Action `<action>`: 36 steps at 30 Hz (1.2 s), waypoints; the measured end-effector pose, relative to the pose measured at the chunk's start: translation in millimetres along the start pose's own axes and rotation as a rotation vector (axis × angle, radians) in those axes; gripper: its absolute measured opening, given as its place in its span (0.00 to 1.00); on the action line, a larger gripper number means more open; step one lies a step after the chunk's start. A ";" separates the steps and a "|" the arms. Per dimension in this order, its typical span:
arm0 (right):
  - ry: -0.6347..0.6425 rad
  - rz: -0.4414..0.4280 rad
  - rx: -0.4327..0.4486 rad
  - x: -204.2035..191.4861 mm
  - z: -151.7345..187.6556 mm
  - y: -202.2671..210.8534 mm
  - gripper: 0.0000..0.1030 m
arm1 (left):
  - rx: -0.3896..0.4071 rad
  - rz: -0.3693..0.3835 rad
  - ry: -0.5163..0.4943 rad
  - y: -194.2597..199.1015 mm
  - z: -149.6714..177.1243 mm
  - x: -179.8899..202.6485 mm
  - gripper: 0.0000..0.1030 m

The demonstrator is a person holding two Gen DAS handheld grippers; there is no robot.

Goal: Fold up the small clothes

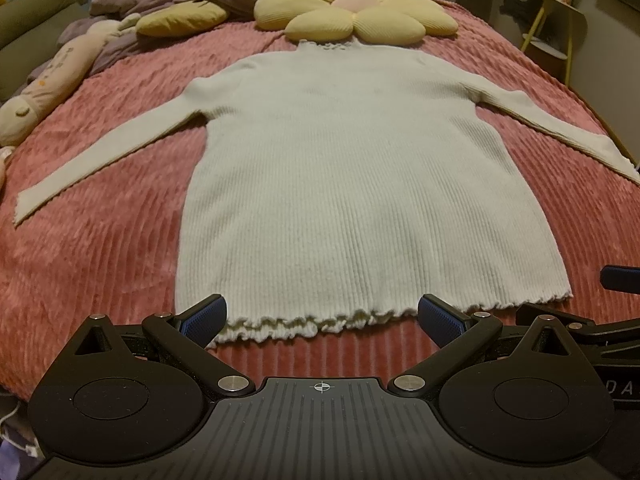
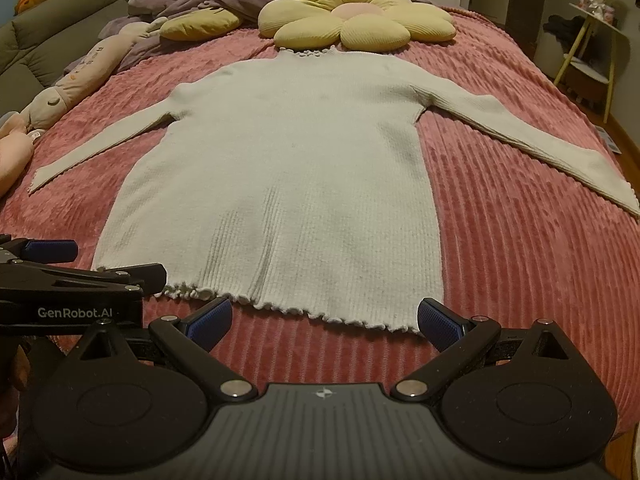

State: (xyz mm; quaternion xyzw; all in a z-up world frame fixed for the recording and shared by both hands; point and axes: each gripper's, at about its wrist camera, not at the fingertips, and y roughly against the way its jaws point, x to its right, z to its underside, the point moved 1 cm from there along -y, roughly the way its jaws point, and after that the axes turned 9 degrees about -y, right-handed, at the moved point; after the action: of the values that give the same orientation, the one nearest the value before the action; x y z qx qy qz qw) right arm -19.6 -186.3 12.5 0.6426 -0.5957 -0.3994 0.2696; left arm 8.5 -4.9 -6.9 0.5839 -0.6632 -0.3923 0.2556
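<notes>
1. I see the sweater lying flat and spread out on the bed, neck toward 12 o'clock, frilled hem toward 6 o'clock nearest my tools.
2. Both sleeves are stretched out from the body: the left sleeve runs toward 8 o'clock, the right sleeve toward 4 o'clock. Neither lies over the body.
3. My left gripper has its jaws spread wide and holds nothing; it sits just short of the hem, toward the hem's left half.
4. My right gripper is likewise spread wide and empty, just short of the hem's right corner.
5. In the left view the hem shows a doubled frill at its left end, so the two layers may be slightly offset there.
6. Progress, as I judge it: no fold is made yet. The garment is only laid out.
7. Left to do, I reckon: bring each sleeve in over the body, then fold the body lengthwise or hem-to-neck.
8. The flower cushion touches or overlaps the collar at 12 o'clock; I would keep folds clear of it.
</notes>
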 end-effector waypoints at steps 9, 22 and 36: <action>-0.005 0.006 -0.001 1.6 0.8 -1.8 0.96 | -0.004 0.000 0.007 -0.9 -0.2 -2.0 1.00; -0.011 0.008 0.000 3.5 2.7 -1.8 0.96 | -0.012 0.001 0.018 -3.0 -0.7 -3.7 1.00; -0.008 0.014 -0.004 3.5 2.4 -2.7 0.96 | -0.018 0.003 0.027 -4.5 0.0 -4.9 1.00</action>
State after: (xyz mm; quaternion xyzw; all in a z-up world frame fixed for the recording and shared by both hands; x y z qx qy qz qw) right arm -20.2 -189.0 8.3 0.6363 -0.6005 -0.4012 0.2713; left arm 12.0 -0.1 -10.0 0.5857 -0.6571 -0.3899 0.2703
